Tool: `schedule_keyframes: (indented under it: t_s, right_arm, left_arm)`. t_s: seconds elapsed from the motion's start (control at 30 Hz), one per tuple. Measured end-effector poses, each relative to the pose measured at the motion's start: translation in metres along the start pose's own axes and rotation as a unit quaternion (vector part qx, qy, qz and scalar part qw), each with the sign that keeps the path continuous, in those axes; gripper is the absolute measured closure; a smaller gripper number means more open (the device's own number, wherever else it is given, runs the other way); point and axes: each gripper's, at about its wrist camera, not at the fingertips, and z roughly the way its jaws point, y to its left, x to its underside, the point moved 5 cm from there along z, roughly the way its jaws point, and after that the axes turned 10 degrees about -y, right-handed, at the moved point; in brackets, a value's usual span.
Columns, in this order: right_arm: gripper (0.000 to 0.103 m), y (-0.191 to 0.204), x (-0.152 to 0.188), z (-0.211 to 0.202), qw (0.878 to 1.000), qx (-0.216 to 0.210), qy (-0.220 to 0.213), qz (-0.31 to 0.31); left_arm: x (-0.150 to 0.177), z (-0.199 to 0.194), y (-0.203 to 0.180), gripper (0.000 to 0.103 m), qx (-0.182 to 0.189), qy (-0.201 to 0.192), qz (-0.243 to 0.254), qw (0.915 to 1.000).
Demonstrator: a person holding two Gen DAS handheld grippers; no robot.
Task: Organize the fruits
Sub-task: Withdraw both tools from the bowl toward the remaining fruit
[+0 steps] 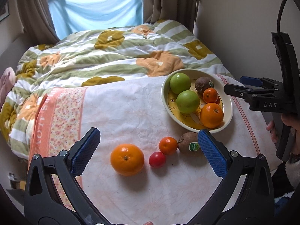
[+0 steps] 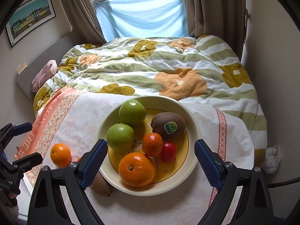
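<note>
Between the wide-open, empty jaws of the right gripper (image 2: 151,162) sits the cream ceramic bowl (image 2: 193,123), already holding six fruits. At lower centre of the left view, the left gripper (image 1: 148,150), equally open and empty, frames the round orange (image 1: 127,159) on the table's white floral cloth (image 1: 121,108); grasping it looks next.

Bare cloth (image 1: 131,108) left of bowl (image 1: 166,101)
</note>
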Motion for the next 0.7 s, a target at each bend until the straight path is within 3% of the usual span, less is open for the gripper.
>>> schedule_keyframes:
  t_s: [0.37, 0.7]
  right_arm:
    - [0.010, 0.048, -0.007, -0.064, 0.998, 0.045, -0.020, 0.029]
    - [0.010, 0.101, 0.019, -0.070, 0.994, 0.076, -0.009, 0.080]
  left_arm:
    - [-0.005, -0.052, 0.039, 0.000, 0.036, -0.029, 0.040, 0.9981]
    - [0.008, -0.053, 0.071, 0.000, 0.093, -0.011, 0.077, 0.9926]
